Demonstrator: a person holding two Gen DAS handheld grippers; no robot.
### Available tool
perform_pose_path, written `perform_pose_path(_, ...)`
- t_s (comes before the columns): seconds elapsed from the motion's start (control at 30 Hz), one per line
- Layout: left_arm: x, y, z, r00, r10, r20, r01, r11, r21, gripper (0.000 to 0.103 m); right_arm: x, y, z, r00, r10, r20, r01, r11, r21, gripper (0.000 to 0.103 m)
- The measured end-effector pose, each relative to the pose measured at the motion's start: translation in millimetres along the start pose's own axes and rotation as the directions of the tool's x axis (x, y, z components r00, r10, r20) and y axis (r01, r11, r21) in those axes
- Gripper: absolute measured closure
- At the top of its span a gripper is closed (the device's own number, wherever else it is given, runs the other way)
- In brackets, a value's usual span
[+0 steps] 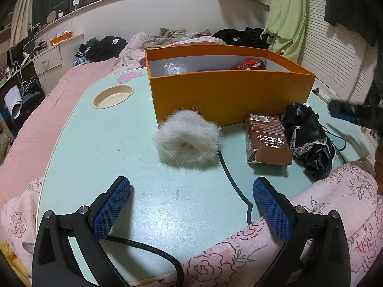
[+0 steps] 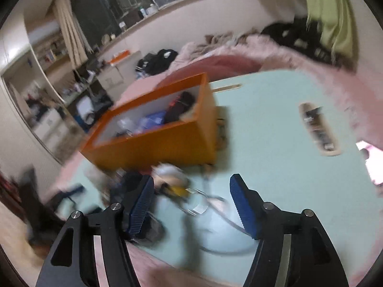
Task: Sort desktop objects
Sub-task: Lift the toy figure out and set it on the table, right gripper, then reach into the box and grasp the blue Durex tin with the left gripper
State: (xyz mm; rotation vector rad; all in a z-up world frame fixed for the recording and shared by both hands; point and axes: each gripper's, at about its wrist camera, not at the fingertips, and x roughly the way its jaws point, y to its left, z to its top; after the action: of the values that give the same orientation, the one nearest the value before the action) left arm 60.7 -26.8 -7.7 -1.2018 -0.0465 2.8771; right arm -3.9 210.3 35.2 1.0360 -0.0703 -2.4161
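Fingers: left gripper [image 1: 191, 205] blue pads wide apart, nothing between; right gripper [image 2: 191, 205] pads apart, empty, above blurred small items. Surface: pale green oval lap table [image 1: 115, 143] on pink bedding [image 1: 47, 110]. Open orange cardboard box [image 1: 229, 95] at rear, partly filled. Fluffy white fur piece [image 1: 188, 141], brown carton [image 1: 267, 141], black lace-trimmed cloth [image 1: 308, 138] lie before it. Right-wrist view motion-blurred; box contents indistinct.

A lived-in bedroom at home. A small mint-green desk [image 1: 100, 143] stands on a bed with pink bedding [image 1: 47, 110]. Dark clothes [image 1: 103, 47] lie heaped beyond the desk's far edge, a green garment [image 1: 287, 16] hangs by curtains, and a cluttered window ledge [image 1: 79, 4] and drawer unit [image 1: 47, 64] line the wall.
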Motion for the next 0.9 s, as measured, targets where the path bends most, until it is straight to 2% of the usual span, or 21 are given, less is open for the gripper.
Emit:
perform_pose_path(0.07,-0.3,0.0,0.0,1.000,0.000,0.000,0.000,1.000,0.000,0.001,5.0,4.9,-17.4,0.997,-0.070,-0.031,0.066,0.993,-0.100,0.036)
perform_pose_path(0.1,0.1,0.0,0.2,1.000,0.000,0.000,0.000,1.000,0.000,0.001,4.7,11.5,-25.0,0.994,-0.109,0.013,0.110,0.979,-0.171,0.031)
perform_pose_path(0.13,0.2,-0.5,0.2,1.000,0.001,0.000,-0.001,1.000,0.002,0.001,8.7,16.6,-31.0,0.987,-0.156,0.022,0.157,0.962,-0.223,0.018)
perform_pose_path(0.17,-0.1,-0.8,0.3,1.000,0.001,-0.001,-0.001,1.000,0.003,0.001,8.7,20.5,-33.2,0.984,-0.173,0.046,0.179,0.954,-0.241,0.016)
perform_pose_path(0.2,0.0,0.1,0.3,1.000,0.001,-0.001,-0.001,1.000,0.004,0.001,10.1,17.7,-31.0,0.986,-0.165,0.028,0.168,0.960,-0.224,0.014)
perform_pose_path(0.23,-0.6,0.9,0.1,1.000,-0.001,-0.001,0.001,1.000,0.003,0.001,11.6,14.7,-29.4,0.984,-0.175,0.020,0.175,0.962,-0.211,0.007)
perform_pose_path(0.3,-0.8,0.0,0.0,1.000,0.000,0.000,0.000,1.000,0.006,0.001,13.1,12.2,-28.1,0.982,-0.189,0.010,0.187,0.961,-0.201,0.001)
perform_pose_path(0.63,-4.7,2.1,0.6,1.000,-0.006,-0.012,0.006,1.000,0.015,0.001,8.7,16.7,-26.7,0.983,-0.182,-0.019,0.174,0.964,-0.202,0.000)
perform_pose_path(0.77,-4.9,3.2,5.7,0.998,-0.014,-0.060,0.015,1.000,0.017,0.001,10.7,25.5,-27.5,0.983,-0.182,-0.032,0.172,0.963,-0.207,0.000)
perform_pose_path(0.83,-7.9,6.3,10.7,0.994,-0.041,-0.096,0.041,0.999,-0.002,0.001,10.0,26.3,-29.1,0.983,-0.181,-0.030,0.172,0.964,-0.202,0.000)
perform_pose_path(0.9,-24.3,11.4,25.7,0.993,-0.104,-0.049,0.100,0.992,-0.076,0.001,10.0,27.2,-31.2,0.984,-0.178,-0.022,0.170,0.964,-0.203,0.000)
